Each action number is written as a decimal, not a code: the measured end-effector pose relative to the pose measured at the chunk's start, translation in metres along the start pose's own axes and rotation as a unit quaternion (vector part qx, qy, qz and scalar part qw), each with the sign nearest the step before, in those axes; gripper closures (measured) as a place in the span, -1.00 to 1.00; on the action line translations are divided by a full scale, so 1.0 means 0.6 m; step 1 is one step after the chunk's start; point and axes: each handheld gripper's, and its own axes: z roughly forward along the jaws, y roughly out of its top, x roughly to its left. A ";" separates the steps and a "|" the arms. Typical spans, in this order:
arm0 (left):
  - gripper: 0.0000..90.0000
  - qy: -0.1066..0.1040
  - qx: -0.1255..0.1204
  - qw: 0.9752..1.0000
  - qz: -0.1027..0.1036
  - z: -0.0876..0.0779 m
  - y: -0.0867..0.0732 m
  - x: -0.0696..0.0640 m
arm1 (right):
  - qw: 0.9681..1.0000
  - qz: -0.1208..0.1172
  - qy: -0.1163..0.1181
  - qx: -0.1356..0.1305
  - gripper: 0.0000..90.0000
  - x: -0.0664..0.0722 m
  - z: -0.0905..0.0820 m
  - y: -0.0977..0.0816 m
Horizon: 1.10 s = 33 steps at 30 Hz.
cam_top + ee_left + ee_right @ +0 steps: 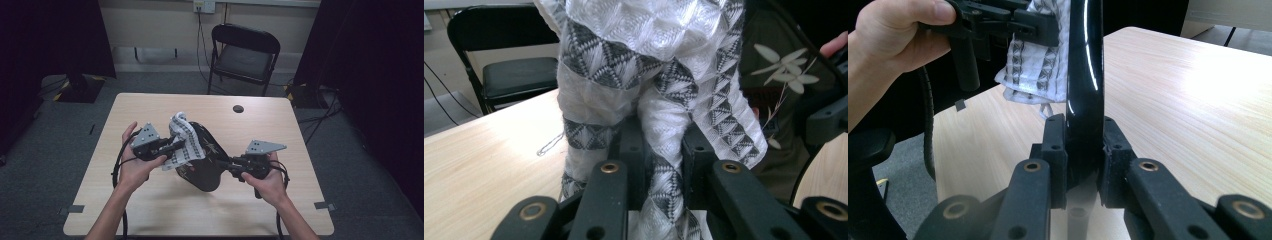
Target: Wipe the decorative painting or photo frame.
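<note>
My left gripper (176, 145) is clamped on a bunched white-and-grey patterned cloth (184, 141), pressed against the left face of a black plate (206, 159). My right gripper (226, 163) pinches the plate's right rim, holding it on edge above the table (150, 205), mid-table.

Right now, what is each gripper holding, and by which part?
Left gripper pinches a fold of the white patterned cloth; right gripper clamps the black plate by its rim.

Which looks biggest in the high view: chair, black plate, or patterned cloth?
1. chair, though it stands farther off
2. black plate
3. patterned cloth, partly bunched against the plate
</note>
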 end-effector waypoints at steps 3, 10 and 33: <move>0.69 -0.005 -0.005 1.000 -0.007 0.002 -0.002 0.002 | 1.000 0.000 0.000 0.000 0.73 0.000 0.001 0.001; 0.70 0.000 0.014 1.000 -0.005 0.003 -0.013 0.006 | 1.000 0.000 0.000 0.002 0.73 0.000 0.002 0.003; 0.71 0.002 0.005 1.000 -0.007 0.005 0.001 0.008 | 1.000 0.003 0.001 0.002 0.72 -0.002 0.006 0.005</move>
